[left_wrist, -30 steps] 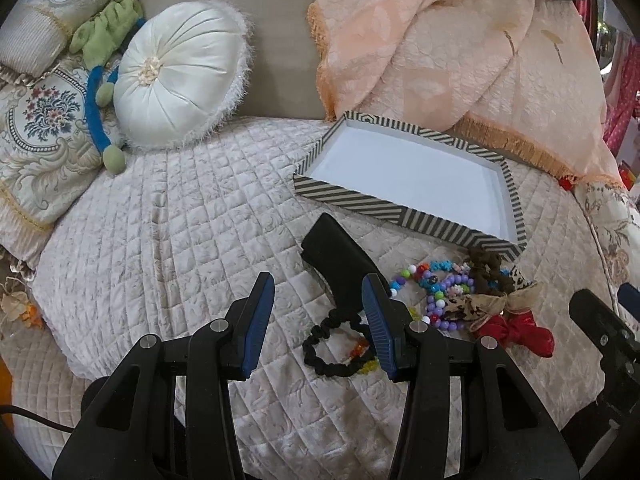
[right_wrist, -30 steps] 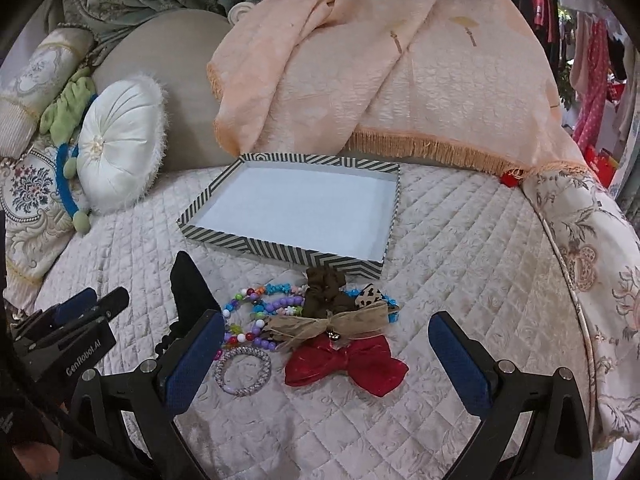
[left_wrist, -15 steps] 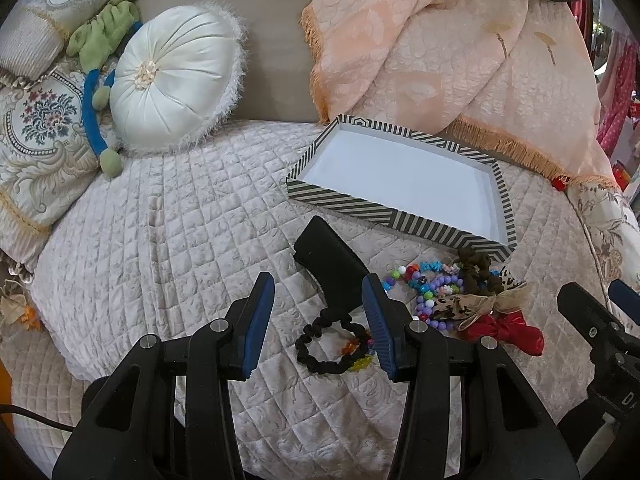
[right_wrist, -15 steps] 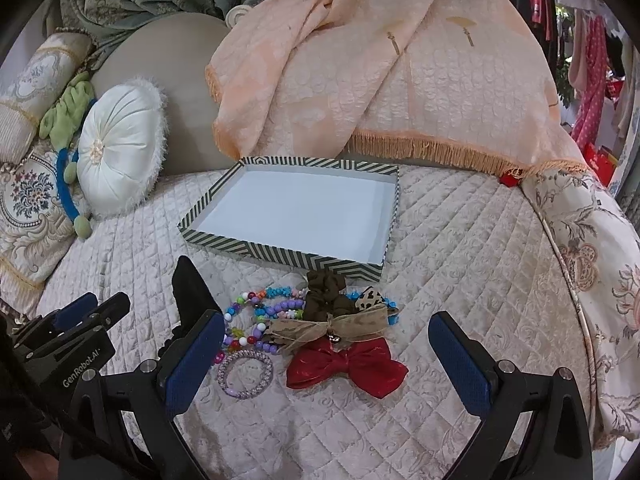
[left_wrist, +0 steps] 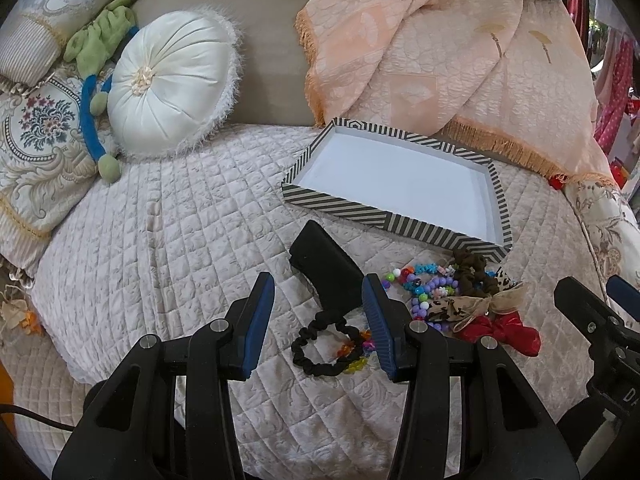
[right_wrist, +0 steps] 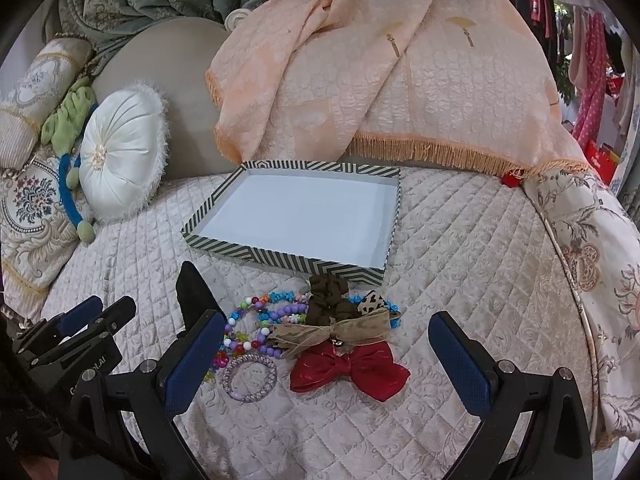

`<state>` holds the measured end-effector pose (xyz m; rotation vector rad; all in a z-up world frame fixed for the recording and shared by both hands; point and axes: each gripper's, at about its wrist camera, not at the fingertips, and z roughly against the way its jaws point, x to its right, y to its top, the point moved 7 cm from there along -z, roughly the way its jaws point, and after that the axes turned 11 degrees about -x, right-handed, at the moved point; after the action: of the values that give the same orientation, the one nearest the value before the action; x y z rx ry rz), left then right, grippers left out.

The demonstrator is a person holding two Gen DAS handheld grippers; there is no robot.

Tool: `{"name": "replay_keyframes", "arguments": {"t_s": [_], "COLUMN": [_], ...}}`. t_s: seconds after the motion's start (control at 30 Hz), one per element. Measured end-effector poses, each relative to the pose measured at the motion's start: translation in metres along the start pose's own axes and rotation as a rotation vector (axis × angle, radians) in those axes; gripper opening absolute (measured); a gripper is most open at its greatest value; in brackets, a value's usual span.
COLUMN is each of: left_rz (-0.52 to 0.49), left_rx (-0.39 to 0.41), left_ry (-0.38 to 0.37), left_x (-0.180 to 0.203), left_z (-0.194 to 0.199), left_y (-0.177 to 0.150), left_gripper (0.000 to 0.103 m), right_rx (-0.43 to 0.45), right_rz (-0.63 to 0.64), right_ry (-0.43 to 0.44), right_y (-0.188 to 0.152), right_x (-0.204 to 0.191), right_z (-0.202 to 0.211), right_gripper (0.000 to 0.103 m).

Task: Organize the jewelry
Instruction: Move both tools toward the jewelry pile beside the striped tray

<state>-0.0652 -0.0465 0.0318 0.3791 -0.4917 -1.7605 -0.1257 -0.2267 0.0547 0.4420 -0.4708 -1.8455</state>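
Right wrist view: bare quilt (right_wrist: 460, 240) lies right of the striped tray (right_wrist: 288, 258); jewelry pile (right_wrist: 280, 320) sits just before it. Both grippers, right (right_wrist: 328, 352) and left (left_wrist: 318, 328), hover spread, empty.

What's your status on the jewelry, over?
Left gripper open, empty. Right gripper open, empty. Jewelry pile on quilt, striped tray empty. Black case beside pile.

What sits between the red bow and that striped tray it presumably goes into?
The tan ribbon bow and brown scrunchie lie between the red bow and the striped tray, beads beside them. All are low and soft; lifted, the bow would likely clear them and the tray's rim.
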Motion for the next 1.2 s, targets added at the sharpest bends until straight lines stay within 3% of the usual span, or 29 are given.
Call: {"name": "replay_keyframes", "arguments": {"t_s": [1.2], "left_rz": [-0.009], "left_rx": [-0.037], "left_ry": [-0.010], "left_x": [0.002], "left_z": [-0.010], "left_y": [-0.010], "left_gripper": [0.045], "right_rx": [-0.032], "right_rz": [-0.018], "right_ry": [-0.011], "right_y": [-0.006], "right_x": [0.003], "right_z": [-0.008], "right_gripper": [0.102]}}
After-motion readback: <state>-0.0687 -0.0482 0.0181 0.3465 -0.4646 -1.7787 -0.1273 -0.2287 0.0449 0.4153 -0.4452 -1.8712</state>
